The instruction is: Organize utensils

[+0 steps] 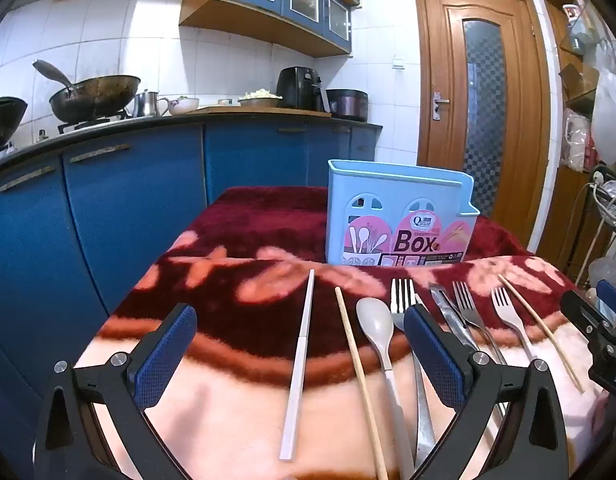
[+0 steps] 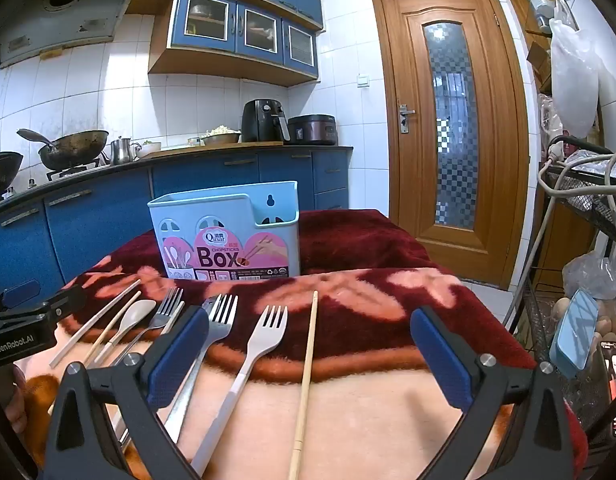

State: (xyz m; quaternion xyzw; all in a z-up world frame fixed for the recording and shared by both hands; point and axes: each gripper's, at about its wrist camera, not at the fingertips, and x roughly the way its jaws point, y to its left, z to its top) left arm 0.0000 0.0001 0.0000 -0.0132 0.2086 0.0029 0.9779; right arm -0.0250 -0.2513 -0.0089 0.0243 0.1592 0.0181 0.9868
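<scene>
A light blue chopsticks box (image 1: 399, 220) (image 2: 228, 232) stands upright at the far side of a red and pink blanket (image 1: 236, 248) (image 2: 367, 300). Utensils lie in a row in front of it. My left gripper (image 1: 300, 344) is open above a white chopstick (image 1: 300, 364), a wooden chopstick (image 1: 355, 368) and a beige spoon (image 1: 377, 332). To its right lie metal forks (image 1: 465, 304) and a white fork (image 1: 507, 312). My right gripper (image 2: 309, 344) is open over a white fork (image 2: 264, 336) and a wooden chopstick (image 2: 308, 364). Neither holds anything.
A blue kitchen counter (image 1: 148, 184) with a wok (image 1: 96, 96), an air fryer (image 2: 264, 120) and a cooker runs behind the table. A wooden door (image 2: 447, 120) stands at the back right. A wire rack (image 2: 587, 208) with bags and a phone (image 2: 615, 380) crowds the right side.
</scene>
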